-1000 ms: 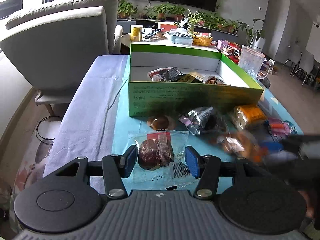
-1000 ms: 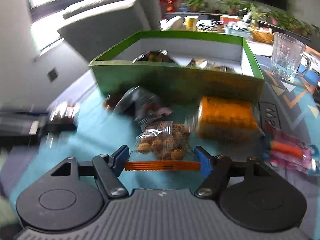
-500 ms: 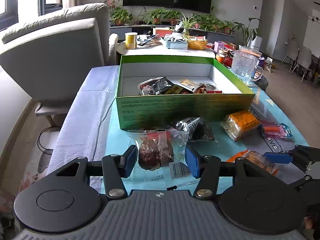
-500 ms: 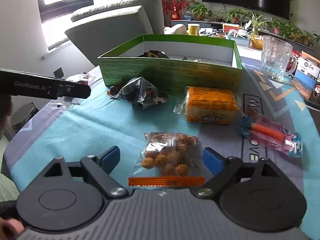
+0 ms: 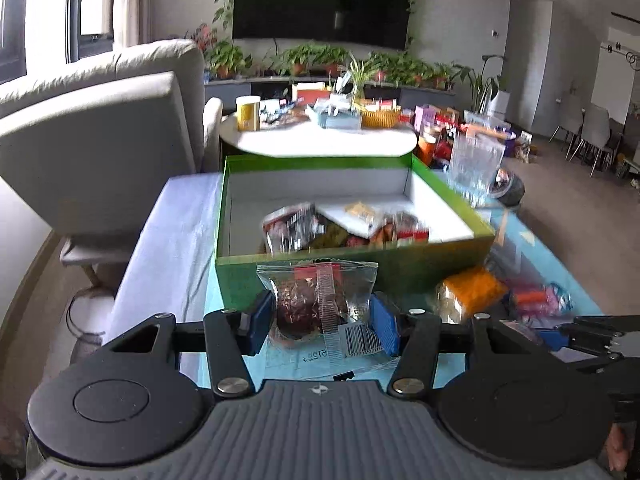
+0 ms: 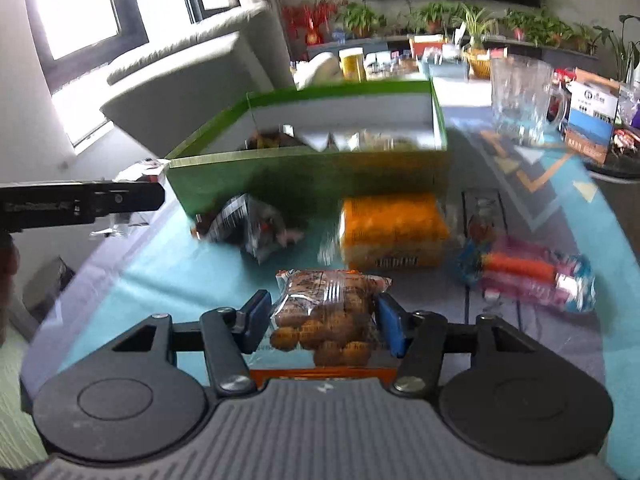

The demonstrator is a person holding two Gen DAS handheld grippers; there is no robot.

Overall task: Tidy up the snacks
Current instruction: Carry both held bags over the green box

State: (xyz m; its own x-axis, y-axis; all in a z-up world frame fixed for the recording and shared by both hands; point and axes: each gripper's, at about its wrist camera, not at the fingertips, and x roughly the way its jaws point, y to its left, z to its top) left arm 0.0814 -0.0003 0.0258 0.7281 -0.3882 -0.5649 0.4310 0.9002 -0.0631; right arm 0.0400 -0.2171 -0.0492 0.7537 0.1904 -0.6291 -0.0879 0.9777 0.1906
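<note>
My left gripper point(image 5: 323, 325) is shut on a clear packet with a dark brown cake point(image 5: 316, 300), held above the table just in front of the green box point(image 5: 420, 270). Several snack packets point(image 5: 340, 226) lie inside the box. In the right wrist view, my right gripper point(image 6: 323, 326) has its jaws closing, and the blue pads press both sides of a clear packet of round brown snacks point(image 6: 328, 312). The left gripper point(image 6: 158, 196) shows at the left edge beside the box point(image 6: 304, 176). An orange packet point(image 6: 394, 228), a dark foil packet point(image 6: 256, 228) and a pink-blue packet point(image 6: 528, 272) lie on the teal mat.
A glass mug point(image 6: 520, 100) stands right of the box, with a blue-white carton point(image 6: 592, 120) behind it. A grey armchair point(image 5: 100, 140) is at the left. A cluttered round white table point(image 5: 320, 142) stands beyond the box.
The left gripper has risen with the cake packet, closer to the box's front wall. The right gripper's pads have closed in onto the brown snack packet, which now bunches up between them.
</note>
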